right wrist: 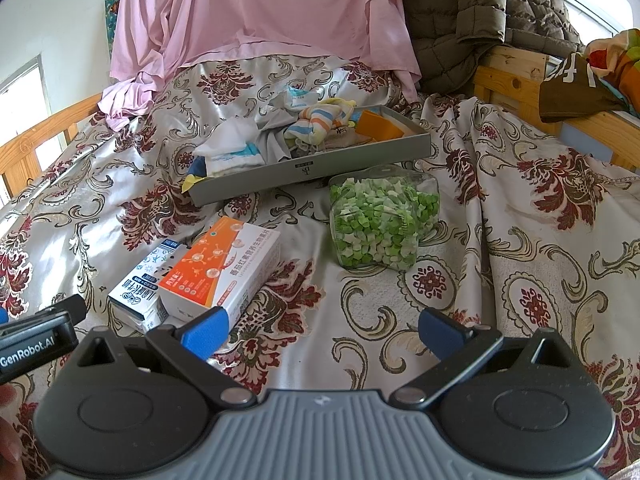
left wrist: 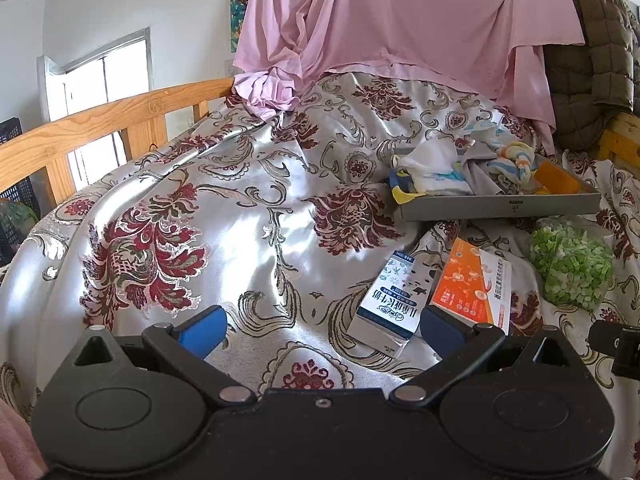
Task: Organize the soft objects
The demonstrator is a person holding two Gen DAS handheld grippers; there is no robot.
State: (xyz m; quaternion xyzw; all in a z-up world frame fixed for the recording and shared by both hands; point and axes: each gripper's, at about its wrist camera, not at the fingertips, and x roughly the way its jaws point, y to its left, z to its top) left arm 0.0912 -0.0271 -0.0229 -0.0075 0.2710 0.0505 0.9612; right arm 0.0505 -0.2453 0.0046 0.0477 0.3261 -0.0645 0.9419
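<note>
A grey shallow tray (right wrist: 312, 170) lies on the patterned bedspread and holds soft cloths: a white folded cloth (right wrist: 234, 150), a striped knotted cloth (right wrist: 320, 122) and an orange piece (right wrist: 378, 126). The tray also shows in the left wrist view (left wrist: 500, 202) at the right. My left gripper (left wrist: 322, 330) is open and empty, low over the bedspread near a milk carton (left wrist: 388, 306). My right gripper (right wrist: 322, 332) is open and empty, in front of an orange-and-white box (right wrist: 222, 268).
A clear jar of green and white bits (right wrist: 380, 220) lies in front of the tray. A pink sheet (right wrist: 260, 12) hangs behind, with an olive quilted jacket (right wrist: 492, 12) over a wooden rail (right wrist: 516, 80). A wooden bed rail (left wrist: 100, 128) runs along the left.
</note>
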